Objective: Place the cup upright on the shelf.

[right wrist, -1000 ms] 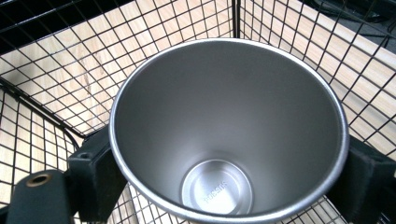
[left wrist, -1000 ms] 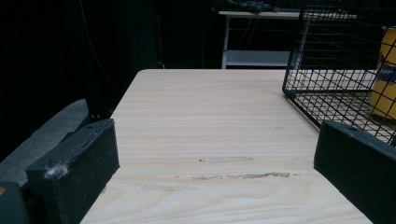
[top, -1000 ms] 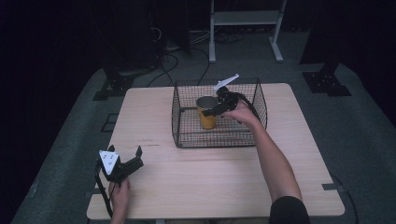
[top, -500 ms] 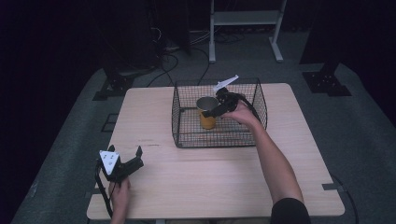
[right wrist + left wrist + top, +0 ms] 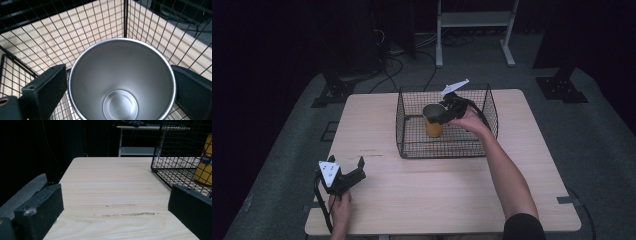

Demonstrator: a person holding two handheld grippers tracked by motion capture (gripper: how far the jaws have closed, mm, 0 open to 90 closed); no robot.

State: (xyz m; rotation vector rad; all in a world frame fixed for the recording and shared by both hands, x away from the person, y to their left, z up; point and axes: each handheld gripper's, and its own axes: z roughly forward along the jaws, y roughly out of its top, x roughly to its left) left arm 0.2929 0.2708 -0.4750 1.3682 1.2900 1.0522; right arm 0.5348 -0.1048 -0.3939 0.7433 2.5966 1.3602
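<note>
Right gripper view looks down into a smooth steel cup [image 5: 121,80], its round rim pinched between the right tongs [image 5: 120,82] inside the black wire basket [image 5: 409,145]. It is probably being lifted out; next needs a straight rise. Left tongs [image 5: 112,212] rest spread on the pale wooden bench [image 5: 112,180], outside the basket.

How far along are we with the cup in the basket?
Done: the right gripper is in the wire basket, its jaws on either side of the yellow steel cup. In hand: the cup, upright and empty; whether it rests on the basket floor I cannot tell. Left: placing or lifting it. The left gripper sits open on the table.
</note>
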